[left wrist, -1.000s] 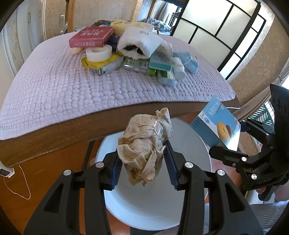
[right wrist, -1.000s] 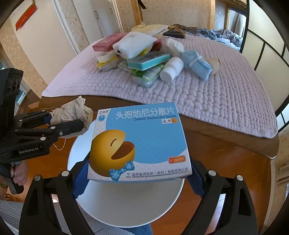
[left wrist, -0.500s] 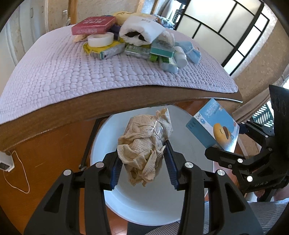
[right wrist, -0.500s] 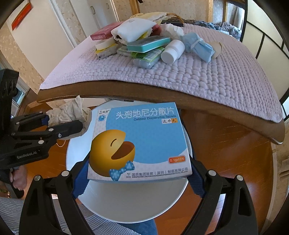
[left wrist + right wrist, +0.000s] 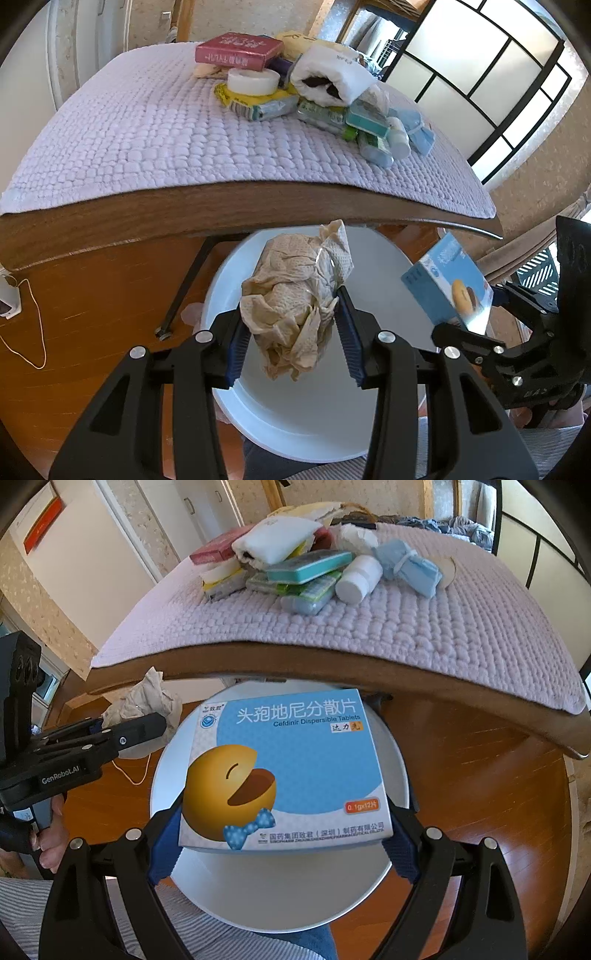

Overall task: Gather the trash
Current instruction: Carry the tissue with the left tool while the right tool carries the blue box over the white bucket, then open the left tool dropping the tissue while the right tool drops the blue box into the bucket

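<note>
Sunlit wood floor and a white round bin [image 5: 373, 266] fill the foreground, below a bench [image 5: 258, 206] draped in a lilac quilted cloth [image 5: 147, 140]. Both tongs hang over the bin's mouth, each loaded, apparently so the trash can drop straight in. The left tongs [image 5: 291, 325] pinch a crumpled paper wad [image 5: 295, 295] between their blue pads, holding it above the bin's near-left side; the right tongs [image 5: 284, 834] are spread wide and clamped on a flat medicine box [image 5: 288, 771], face up, centred over the bin. A hand [image 5: 48, 845] grips the left tool's handle.

On the cloth a pile waits well apart from the bin: a red box [image 5: 236, 51], a tape roll [image 5: 251, 79], a white bottle [image 5: 358, 579], a teal case [image 5: 306, 566] and a blue mask [image 5: 410, 568], among other packets.

Compared with a second ago, the grips are unchanged, and the bench edge sits higher in both views with more of the bin exposed, so the tongs seem to have sunk a little toward the opening. Release looks like the likely next step.
</note>
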A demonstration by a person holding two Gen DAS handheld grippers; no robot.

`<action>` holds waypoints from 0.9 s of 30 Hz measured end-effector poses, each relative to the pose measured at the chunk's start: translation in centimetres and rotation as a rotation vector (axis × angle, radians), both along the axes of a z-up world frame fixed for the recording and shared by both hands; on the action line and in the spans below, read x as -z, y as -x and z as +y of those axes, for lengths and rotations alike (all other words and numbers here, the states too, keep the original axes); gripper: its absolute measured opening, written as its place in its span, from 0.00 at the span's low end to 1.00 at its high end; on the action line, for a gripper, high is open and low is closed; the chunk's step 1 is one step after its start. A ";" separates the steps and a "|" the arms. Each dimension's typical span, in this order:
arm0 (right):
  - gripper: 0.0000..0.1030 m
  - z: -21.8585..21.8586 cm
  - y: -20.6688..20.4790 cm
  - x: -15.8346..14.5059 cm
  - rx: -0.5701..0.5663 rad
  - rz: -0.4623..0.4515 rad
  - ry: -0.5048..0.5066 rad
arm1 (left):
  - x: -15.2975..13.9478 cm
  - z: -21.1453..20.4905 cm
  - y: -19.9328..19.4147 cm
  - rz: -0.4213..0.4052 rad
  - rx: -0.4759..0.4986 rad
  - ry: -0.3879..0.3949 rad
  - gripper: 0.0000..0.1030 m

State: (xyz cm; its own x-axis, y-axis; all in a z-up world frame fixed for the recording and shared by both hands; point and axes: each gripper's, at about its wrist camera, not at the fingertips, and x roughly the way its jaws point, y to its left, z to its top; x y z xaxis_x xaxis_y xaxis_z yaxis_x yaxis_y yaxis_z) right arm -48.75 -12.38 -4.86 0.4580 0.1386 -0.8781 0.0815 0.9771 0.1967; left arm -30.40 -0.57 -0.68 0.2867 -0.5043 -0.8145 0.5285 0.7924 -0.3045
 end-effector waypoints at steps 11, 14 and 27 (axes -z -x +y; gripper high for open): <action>0.86 0.2 0.1 0.5 0.033 0.020 0.005 | 1.0 -0.6 1.0 0.008 0.010 -0.010 0.44; 0.86 0.3 0.1 0.6 0.039 0.023 0.003 | 1.4 -0.7 1.1 0.013 0.010 -0.014 0.44; 0.86 -0.1 0.9 0.9 0.050 0.035 0.006 | 2.0 -1.3 1.0 0.019 0.019 -0.024 0.44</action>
